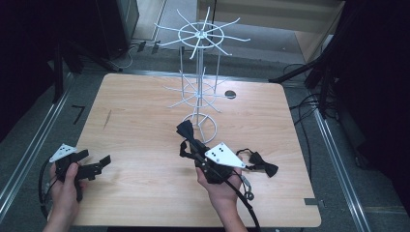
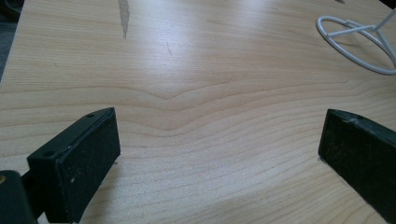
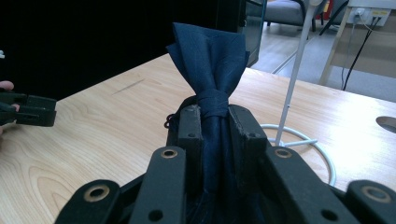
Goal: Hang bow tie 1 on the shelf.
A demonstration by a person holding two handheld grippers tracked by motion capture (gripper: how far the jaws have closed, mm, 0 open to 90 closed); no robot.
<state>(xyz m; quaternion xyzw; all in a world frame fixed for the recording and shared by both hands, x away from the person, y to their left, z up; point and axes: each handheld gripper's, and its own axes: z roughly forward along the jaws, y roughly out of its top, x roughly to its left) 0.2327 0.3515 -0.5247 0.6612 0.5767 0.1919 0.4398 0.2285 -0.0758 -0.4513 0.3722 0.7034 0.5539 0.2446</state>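
While the right gripper (image 3: 215, 123) pinches a navy bow tie (image 3: 210, 56) at its knot, the left gripper (image 2: 217, 154) rests open; hanging it cleanly on the white rack (image 1: 199, 77) likely demands a slow, steady lift.

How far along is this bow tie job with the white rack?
Nothing hangs on the white wire rack yet. The right gripper is shut on a dark bow tie, held up near the rack's base. A second bow tie lies on the table. The left gripper rests open, holding nothing.
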